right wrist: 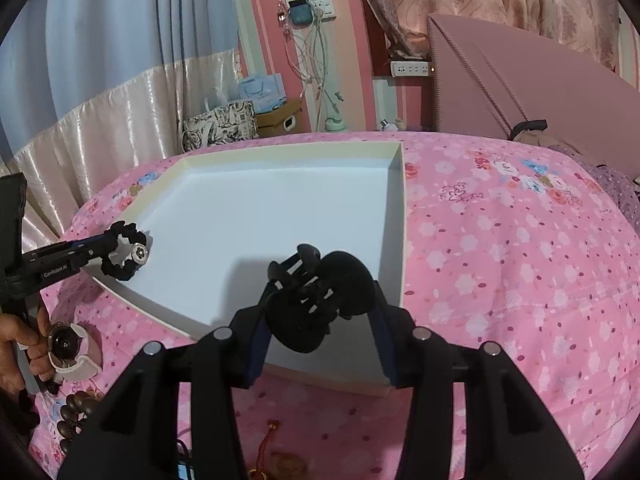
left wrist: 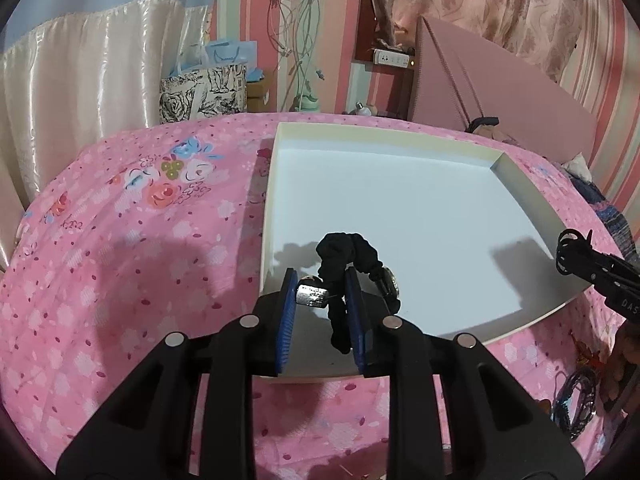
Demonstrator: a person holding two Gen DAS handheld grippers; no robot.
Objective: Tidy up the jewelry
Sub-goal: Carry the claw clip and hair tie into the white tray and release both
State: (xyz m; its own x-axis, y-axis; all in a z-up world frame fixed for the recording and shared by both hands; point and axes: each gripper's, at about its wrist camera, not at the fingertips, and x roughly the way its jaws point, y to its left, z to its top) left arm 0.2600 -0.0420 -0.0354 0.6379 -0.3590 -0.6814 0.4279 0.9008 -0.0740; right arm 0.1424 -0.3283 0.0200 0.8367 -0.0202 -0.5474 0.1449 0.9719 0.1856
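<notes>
Evidently, a black scrunchie [left wrist: 352,264] was held in the left tongs [left wrist: 320,304] and what was probably a hair claw [right wrist: 316,300] in the right tongs [right wrist: 320,312], best lowered apart into the white tray [left wrist: 520,176] before release.

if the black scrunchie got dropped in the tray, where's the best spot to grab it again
Probably the plain fabric loop of the scrunchie, away from its silver charm, coming from above with one finger through the ring. The gathered cloth is soft and should compress; the round metal charm looks hard and likely to slip. The left gripper holds it by the fabric now, over the white tray.
</notes>
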